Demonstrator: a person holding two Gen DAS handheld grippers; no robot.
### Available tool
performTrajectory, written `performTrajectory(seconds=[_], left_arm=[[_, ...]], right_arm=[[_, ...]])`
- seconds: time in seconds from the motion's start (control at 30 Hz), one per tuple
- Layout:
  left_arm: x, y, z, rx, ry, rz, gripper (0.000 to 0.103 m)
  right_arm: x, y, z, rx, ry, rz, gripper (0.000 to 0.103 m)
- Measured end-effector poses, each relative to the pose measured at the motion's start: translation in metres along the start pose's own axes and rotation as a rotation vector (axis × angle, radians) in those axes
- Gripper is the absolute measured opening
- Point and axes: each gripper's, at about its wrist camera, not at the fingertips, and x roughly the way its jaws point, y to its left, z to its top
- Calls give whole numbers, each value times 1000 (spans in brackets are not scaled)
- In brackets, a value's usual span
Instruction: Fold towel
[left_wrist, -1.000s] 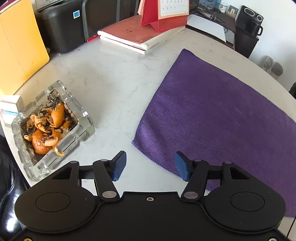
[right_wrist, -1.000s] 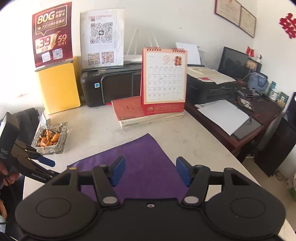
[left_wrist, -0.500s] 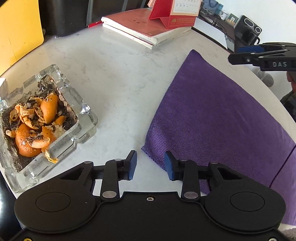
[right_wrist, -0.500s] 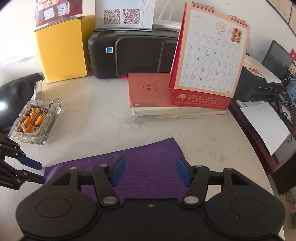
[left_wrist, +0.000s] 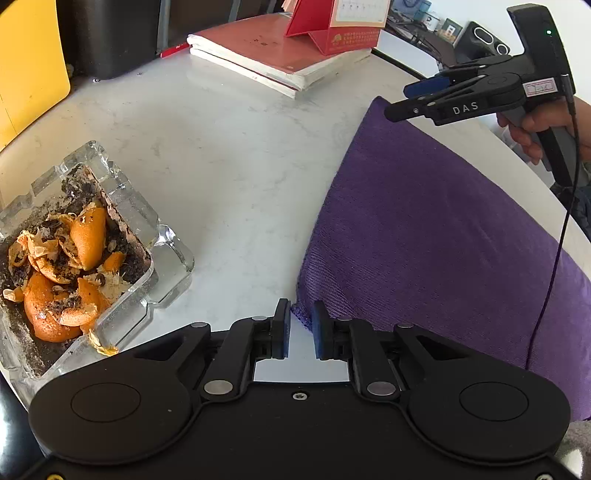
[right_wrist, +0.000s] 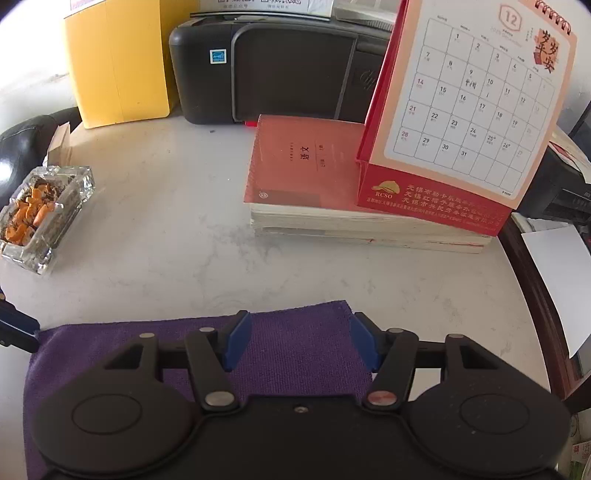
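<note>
A: Where's the towel (left_wrist: 436, 236)?
B: Spread flat on the white table (left_wrist: 229, 155), toward its right edge, an ashtray (left_wrist: 85, 254) of orange peel at the left edge.
A: The left tongs (left_wrist: 299, 326)?
B: Closing, the towel's near-left corner between the pads, small gap left.
A: The right tongs (right_wrist: 299, 341)?
B: Apart, over the towel's far-right corner, gripping nothing.

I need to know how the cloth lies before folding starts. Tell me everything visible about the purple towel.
The purple towel is a finely ribbed, soft-looking cloth, spread flat and unfolded on the white marble-look table. Its near left corner sits between the closing fingers of the left gripper, seemingly not yet pinched. The open right gripper hovers over its far right corner. The glass ashtray lies apart from it.
</note>
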Motion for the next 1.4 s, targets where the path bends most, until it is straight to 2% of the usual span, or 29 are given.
performTrajectory(seconds=[0.23,0.6,0.7,0.87,0.97,1.1,1.4], left_arm=[[2,1,4,3,28,0,8],[3,1,3,7,29,0,8],[3,1,2,10,30,-1,8],[2,1,1,12,30,-4,7],[2,1,1,10,31,-6,7],[1,2,1,1,31,-5,5],[-7,0,0,-15,1,-48,4]], right_arm=[[19,-16,5,21,17,5,57],[41,-34,6,98,43,89,56],[41,-35,8,82,56,105,50],[42,-42,14,86,83,143,21],[41,-41,15,66,91,141,11],[34,-36,14,59,71,122,5],[-7,-29,13,90,-6,75,4]])
